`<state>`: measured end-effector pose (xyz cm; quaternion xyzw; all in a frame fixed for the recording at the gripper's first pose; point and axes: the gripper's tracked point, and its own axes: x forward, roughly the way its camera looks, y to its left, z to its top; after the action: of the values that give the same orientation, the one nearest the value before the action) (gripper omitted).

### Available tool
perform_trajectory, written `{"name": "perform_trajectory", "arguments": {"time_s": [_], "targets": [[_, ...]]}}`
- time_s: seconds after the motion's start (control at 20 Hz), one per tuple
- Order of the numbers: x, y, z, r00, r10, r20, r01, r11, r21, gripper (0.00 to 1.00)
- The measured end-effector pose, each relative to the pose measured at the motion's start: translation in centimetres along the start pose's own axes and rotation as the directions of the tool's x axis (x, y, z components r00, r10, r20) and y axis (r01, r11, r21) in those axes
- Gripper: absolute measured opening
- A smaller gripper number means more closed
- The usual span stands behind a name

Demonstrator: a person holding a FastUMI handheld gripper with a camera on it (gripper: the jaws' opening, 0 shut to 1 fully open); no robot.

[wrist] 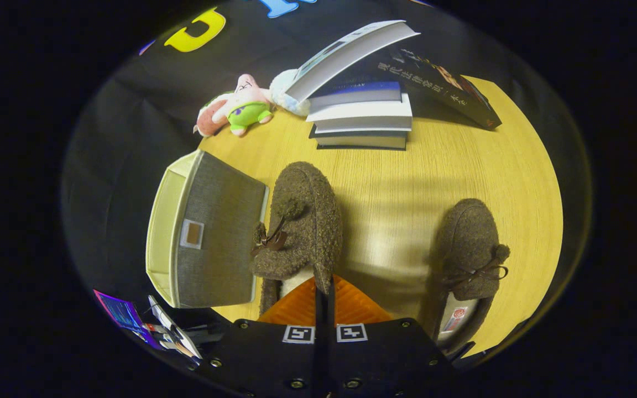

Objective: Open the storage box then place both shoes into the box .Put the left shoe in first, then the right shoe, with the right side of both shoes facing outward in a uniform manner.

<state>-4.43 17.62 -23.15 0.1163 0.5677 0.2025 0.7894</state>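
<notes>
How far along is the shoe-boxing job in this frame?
Done: the storage box lies open on the table. In hand: the claw is shut on the edge of one brown shoe beside the box. Left: boxing it, then the other shoe, untouched.

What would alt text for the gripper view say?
The gripper is shut on the heel edge of a brown fuzzy shoe beside a grey storage box on a wooden table. A second shoe lies apart; stacked books sit beyond.

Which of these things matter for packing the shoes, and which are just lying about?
For the job: grey fabric storage box; brown fuzzy slipper pinched in the gripper; second brown fuzzy slipper.
Lying about: stack of books; pink and green plush toy.
</notes>
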Motion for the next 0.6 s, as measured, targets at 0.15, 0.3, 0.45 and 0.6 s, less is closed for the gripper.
{"name": "perform_trajectory", "arguments": {"time_s": [0.15, 0.3, 0.45, 0.6], "targets": [[-2.6, 2.6, 1.4, 0.998, 0.048, 0.044, -0.048, 0.999, 0.016, 0.00], [-4.9, 5.8, 3.2, 0.991, 0.101, 0.084, -0.102, 0.995, 0.008, 0.00], [-6.3, 8.5, 4.0, 0.986, 0.126, 0.111, -0.127, 0.992, -0.004, 0.00], [-7.0, 11.6, 4.4, 0.980, 0.164, 0.108, -0.164, 0.986, -0.010, 0.00]]}}
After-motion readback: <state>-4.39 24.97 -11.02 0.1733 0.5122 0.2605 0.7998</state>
